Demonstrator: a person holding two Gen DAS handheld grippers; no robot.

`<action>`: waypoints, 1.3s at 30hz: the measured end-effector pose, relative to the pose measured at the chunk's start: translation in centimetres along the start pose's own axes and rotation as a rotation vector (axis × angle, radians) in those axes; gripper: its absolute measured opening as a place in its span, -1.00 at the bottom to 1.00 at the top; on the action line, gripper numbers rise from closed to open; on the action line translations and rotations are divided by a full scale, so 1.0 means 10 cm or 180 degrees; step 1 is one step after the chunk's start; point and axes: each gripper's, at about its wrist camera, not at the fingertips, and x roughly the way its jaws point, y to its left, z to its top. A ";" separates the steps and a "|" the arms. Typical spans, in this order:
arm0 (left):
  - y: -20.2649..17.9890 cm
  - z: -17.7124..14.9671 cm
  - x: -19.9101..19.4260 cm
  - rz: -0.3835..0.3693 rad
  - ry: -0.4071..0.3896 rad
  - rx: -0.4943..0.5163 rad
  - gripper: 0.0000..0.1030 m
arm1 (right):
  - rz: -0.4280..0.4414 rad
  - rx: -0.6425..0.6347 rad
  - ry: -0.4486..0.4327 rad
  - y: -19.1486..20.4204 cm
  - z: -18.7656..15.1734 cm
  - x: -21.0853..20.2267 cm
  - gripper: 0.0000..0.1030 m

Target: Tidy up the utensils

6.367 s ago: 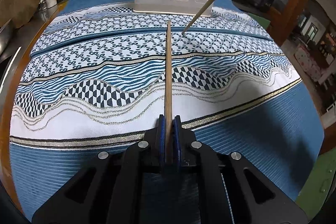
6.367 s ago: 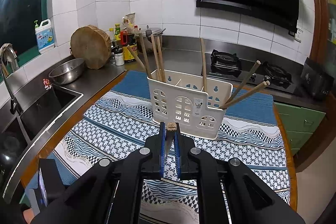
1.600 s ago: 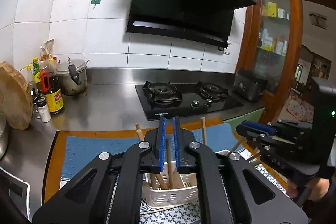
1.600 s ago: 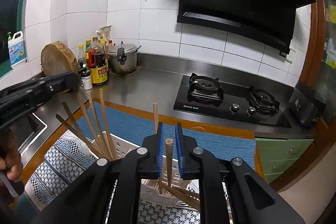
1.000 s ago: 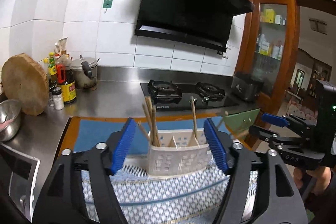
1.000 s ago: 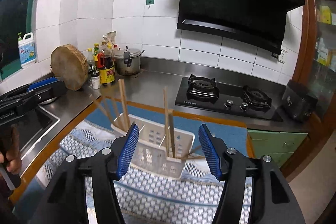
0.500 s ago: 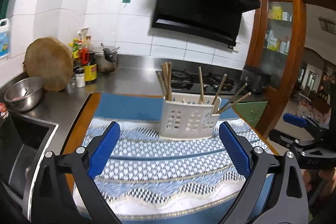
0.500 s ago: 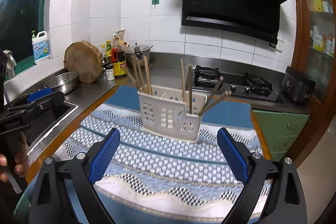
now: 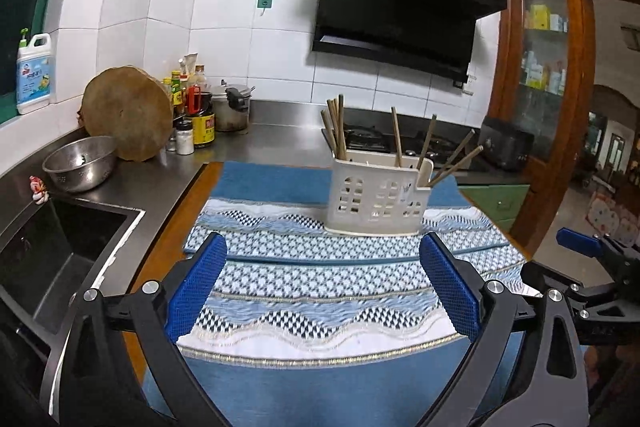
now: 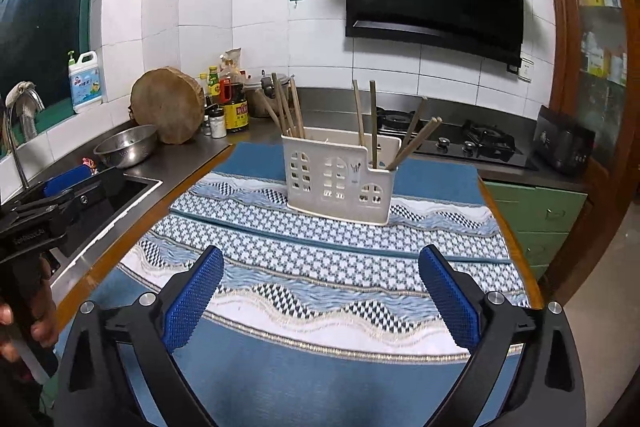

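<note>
With every chopstick (image 10: 373,123) now standing in the white holder (image 10: 340,179), both the left gripper (image 9: 324,291) and right gripper (image 10: 320,291) have withdrawn from it, jaws just opened wide (nothing between them), so sorting appears complete.
</note>
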 end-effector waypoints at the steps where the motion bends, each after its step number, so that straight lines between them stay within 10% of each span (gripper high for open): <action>1: -0.02 -0.04 -0.02 0.0007 0.0021 0.0015 0.87 | -0.0018 -0.0006 0.0001 0.01 -0.03 -0.02 0.84; 39: -0.11 -0.51 -0.43 0.0195 0.0224 0.0327 0.87 | -0.0176 0.0152 0.0022 0.07 -0.53 -0.41 0.86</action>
